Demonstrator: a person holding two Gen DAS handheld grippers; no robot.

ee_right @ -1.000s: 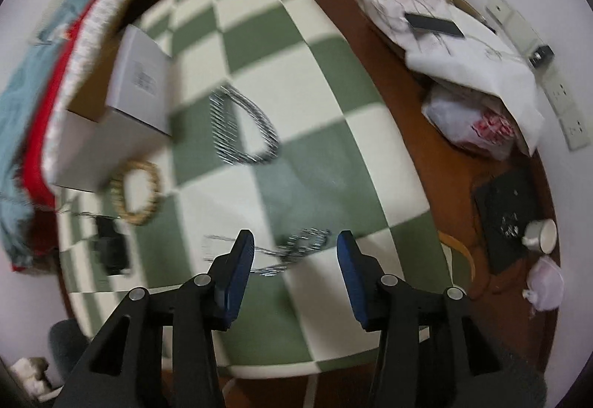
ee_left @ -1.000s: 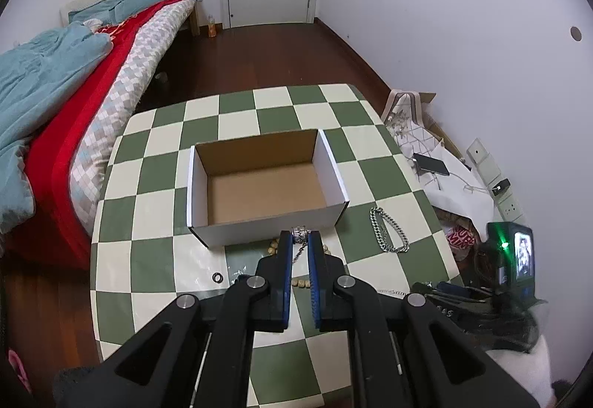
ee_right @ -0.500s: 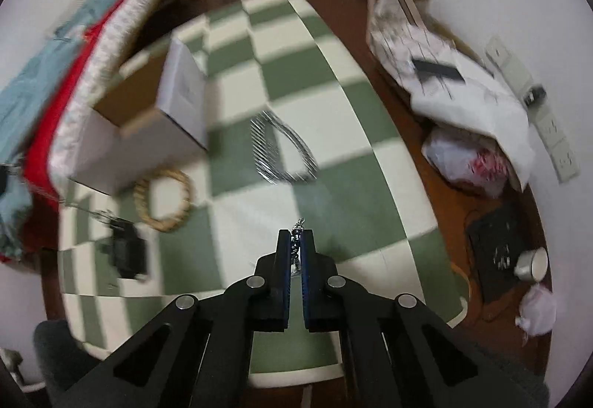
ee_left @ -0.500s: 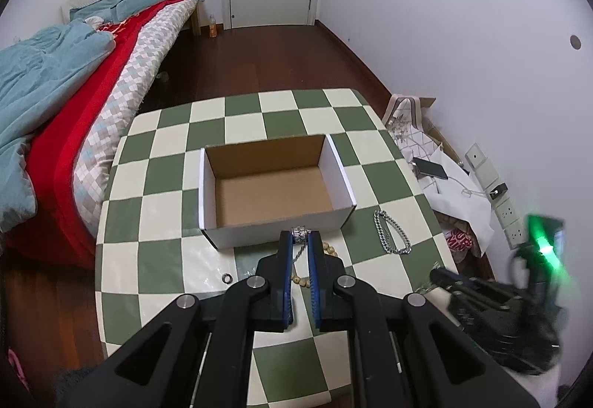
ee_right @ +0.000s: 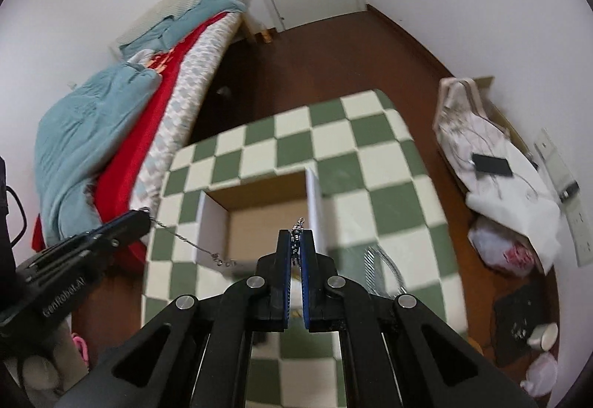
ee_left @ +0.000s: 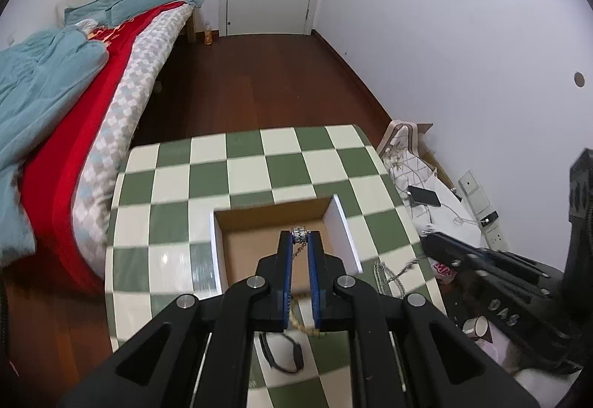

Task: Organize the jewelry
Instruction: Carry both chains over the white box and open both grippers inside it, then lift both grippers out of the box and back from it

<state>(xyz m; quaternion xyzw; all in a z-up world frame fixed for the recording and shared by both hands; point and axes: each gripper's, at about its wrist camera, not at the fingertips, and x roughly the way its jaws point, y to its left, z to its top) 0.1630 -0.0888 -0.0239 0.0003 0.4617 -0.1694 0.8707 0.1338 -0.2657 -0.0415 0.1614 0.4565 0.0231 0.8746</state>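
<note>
Centrally, the left hand-held gripper (ee_left: 300, 236) pinches a silver chain (ee_left: 299, 234) at its tips, over the open cardboard box (ee_left: 343, 222) on the checkered counter (ee_left: 207, 167). Likewise the right hand-held gripper (ee_right: 295, 236) is clamped on a second chain (ee_right: 298, 227), apparently above the same box. A thicker necklace (ee_right: 374, 270), blurred, lies right of the box.

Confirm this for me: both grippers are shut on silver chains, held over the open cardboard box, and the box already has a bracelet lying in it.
Not quite. The cardboard box shows only bare cardboard inside in the left wrist view. The left gripper and right gripper are each shut on a silver chain over it.
</note>
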